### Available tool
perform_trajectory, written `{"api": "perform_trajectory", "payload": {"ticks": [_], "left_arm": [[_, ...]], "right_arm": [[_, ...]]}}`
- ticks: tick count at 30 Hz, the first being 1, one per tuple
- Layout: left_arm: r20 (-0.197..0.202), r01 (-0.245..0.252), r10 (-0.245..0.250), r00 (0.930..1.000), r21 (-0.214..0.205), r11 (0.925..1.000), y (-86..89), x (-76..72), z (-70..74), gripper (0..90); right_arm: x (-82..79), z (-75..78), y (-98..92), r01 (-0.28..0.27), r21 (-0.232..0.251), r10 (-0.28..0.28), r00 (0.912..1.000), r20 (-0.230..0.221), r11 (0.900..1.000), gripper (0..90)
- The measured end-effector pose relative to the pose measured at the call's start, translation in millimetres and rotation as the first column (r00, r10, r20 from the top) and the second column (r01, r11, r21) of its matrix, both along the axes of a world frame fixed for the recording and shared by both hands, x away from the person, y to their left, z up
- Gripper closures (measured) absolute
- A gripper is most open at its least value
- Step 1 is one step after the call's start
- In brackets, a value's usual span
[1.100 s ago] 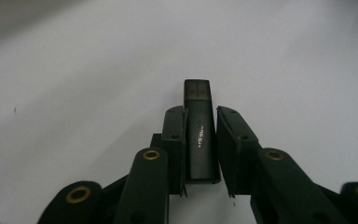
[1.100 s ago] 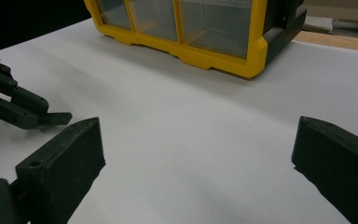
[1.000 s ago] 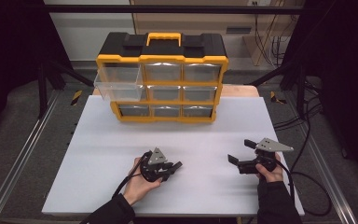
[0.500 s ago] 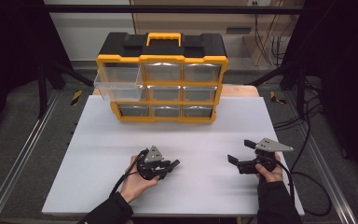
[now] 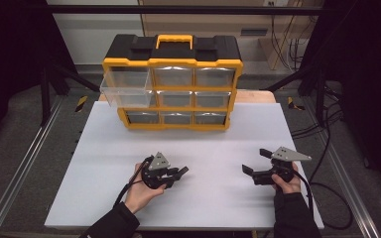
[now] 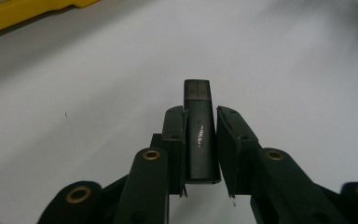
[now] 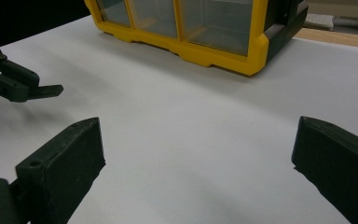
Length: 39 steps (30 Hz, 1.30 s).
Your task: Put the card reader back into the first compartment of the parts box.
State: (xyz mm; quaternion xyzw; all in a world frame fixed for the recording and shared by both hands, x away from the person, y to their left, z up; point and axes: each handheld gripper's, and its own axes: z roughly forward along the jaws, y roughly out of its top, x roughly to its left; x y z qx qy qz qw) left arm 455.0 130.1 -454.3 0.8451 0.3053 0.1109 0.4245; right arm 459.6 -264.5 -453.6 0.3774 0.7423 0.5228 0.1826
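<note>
We see the left hand-held gripper [image 5: 181, 172] low over the white worktop [image 5: 213, 144], near its front edge and left of the middle, with its jaws pointing toward the right side of the high view. In the left gripper view, this hand-held gripper [image 6: 200, 151] is clamped on a small black stick [image 6: 198, 130], which looks like a USB flash drive; both pads press on its long sides, and its darker cap end stands out in front of the jaws, above the bare worktop. In the right gripper view we also see the tip of the stick [image 7: 51, 90] coming out of the left hand-held gripper at the left edge. The right hand-held gripper [image 5: 255, 162] is well apart from the left one, at the right part of the worktop, and its jaws stand wide apart with nothing between them. At the back of the worktop stands a yellow and black drawer organiser [image 5: 172, 79] with clear drawers. Its upper left drawer [image 5: 124, 87] is pulled out toward us, while the other drawers are closed.
</note>
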Motion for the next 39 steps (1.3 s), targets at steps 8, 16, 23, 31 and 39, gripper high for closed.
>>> {"api": "perform_trajectory", "payload": {"ticks": [8, 16, 23, 31, 39], "left_arm": [[0.009, -0.010, 0.010, 0.9999, -0.014, 0.9999, 6.6, 1.1, 6.3, 72.8], [0.021, -0.025, 0.026, 0.9994, -0.028, 0.9993, 14.1, 2.5, 12.8, 72.8], [0.029, -0.037, 0.038, 0.9989, -0.041, 0.9985, 20.2, 3.6, 18.0, 72.8], [0.039, -0.055, 0.057, 0.9976, -0.059, 0.9968, 28.7, 4.9, 24.6, 72.8], [0.047, -0.067, 0.070, 0.9964, -0.068, 0.9955, 35.2, 6.0, 29.3, 72.8]], "right_arm": [[0.2, -0.2, 0.3, -0.001, -0.003, 0.001, 1.0000, 0.002, 1.0000, 2.6], [0.0, 0.2, 0.0, 0.001, -0.001, -0.001, 1.0000, 0.004, 1.0000, 2.6], [0.1, 0.2, -0.2, -0.002, -0.002, 0.002, 1.0000, 0.008, 1.0000, 2.6], [-0.1, 0.4, -0.2, 0.000, 0.000, 0.000, 1.0000, 0.007, 1.0000, 2.5], [-0.2, 0.5, -0.3, 0.000, 0.001, 0.000, 1.0000, 0.007, 1.0000, 2.5]]}}
